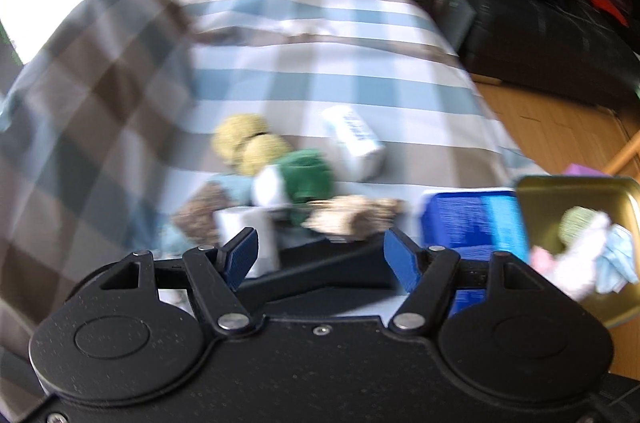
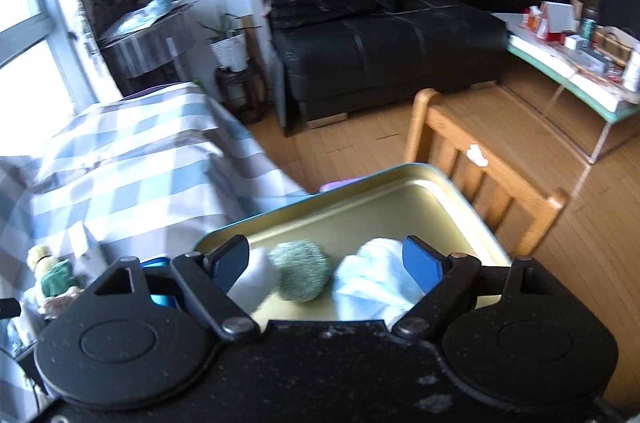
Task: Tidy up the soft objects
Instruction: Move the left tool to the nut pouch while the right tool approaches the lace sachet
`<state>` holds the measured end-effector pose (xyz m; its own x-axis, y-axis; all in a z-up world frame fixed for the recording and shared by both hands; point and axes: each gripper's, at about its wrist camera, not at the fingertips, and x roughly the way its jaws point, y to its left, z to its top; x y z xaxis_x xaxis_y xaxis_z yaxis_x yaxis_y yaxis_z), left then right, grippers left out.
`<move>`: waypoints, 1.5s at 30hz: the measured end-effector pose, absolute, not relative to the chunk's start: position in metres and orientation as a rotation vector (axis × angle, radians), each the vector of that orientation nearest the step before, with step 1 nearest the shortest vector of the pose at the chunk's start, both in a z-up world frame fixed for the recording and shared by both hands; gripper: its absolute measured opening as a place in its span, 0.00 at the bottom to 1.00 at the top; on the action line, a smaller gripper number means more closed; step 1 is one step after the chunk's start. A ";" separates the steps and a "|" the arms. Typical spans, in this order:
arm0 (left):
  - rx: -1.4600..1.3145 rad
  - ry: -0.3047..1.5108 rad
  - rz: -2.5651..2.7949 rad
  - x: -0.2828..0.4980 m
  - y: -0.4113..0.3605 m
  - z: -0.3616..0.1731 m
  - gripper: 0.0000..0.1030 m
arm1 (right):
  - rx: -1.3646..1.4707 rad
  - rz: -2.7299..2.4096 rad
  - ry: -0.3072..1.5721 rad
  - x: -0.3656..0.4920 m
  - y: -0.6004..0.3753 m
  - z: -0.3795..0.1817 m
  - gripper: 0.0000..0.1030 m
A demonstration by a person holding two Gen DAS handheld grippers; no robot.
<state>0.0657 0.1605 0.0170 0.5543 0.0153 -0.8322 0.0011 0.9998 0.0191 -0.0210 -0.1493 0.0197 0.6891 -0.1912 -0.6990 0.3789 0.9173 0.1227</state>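
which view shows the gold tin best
The right wrist view: the gold tin fills the middle, rim and contents visible. The left wrist view catches only a blurred part of it at the right edge.

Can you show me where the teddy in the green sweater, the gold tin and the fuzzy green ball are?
Yellow teddy in green sweater [image 1: 308, 179]: left wrist view, sweater.
Gold metal tin [image 2: 400, 199]: right wrist view, bare inner wall.
Fuzzy green ball [image 2: 302, 271]: right wrist view, middle.

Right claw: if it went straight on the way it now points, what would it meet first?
Probably the green fuzzy ball lying in the gold tin, between the open right claw fingers; depth is uncertain.
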 end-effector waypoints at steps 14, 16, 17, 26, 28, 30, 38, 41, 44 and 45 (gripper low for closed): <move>-0.132 1.025 0.230 0.084 0.278 -0.011 0.64 | 0.116 -0.148 0.721 -0.016 -0.080 0.018 0.84; -0.147 1.036 0.240 0.090 0.285 -0.017 0.64 | 0.086 -0.121 0.715 -0.015 -0.069 0.017 0.84; -0.149 1.044 0.245 0.093 0.288 -0.021 0.64 | 0.071 -0.109 0.713 -0.016 -0.064 0.017 0.84; -0.136 1.101 0.190 0.108 0.287 -0.048 0.64 | 0.019 0.006 0.695 -0.016 -0.028 0.015 0.86; -0.126 1.113 0.179 0.109 0.287 -0.053 0.64 | 0.013 0.016 0.701 -0.014 -0.022 0.013 0.87; -0.113 1.124 0.172 0.111 0.287 -0.058 0.64 | 0.009 0.027 0.709 -0.013 -0.019 0.010 0.87; -0.084 1.154 0.153 0.121 0.287 -0.078 0.70 | -0.006 0.079 0.737 -0.007 -0.006 0.004 0.87; -0.074 1.157 0.148 0.126 0.285 -0.084 0.72 | -0.023 0.106 0.740 -0.004 0.004 0.005 0.87; -0.069 1.159 0.143 0.134 0.282 -0.088 0.72 | -0.043 0.145 0.745 0.000 0.020 0.004 0.87; -0.065 1.159 0.144 0.137 0.281 -0.090 0.73 | -0.049 0.161 0.747 0.001 0.026 0.004 0.87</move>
<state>0.1371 0.2812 -0.0901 0.3923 0.0795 -0.9164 -0.1465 0.9889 0.0230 0.0014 0.0260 0.0035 0.7218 0.1288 -0.6800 -0.1635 0.9865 0.0132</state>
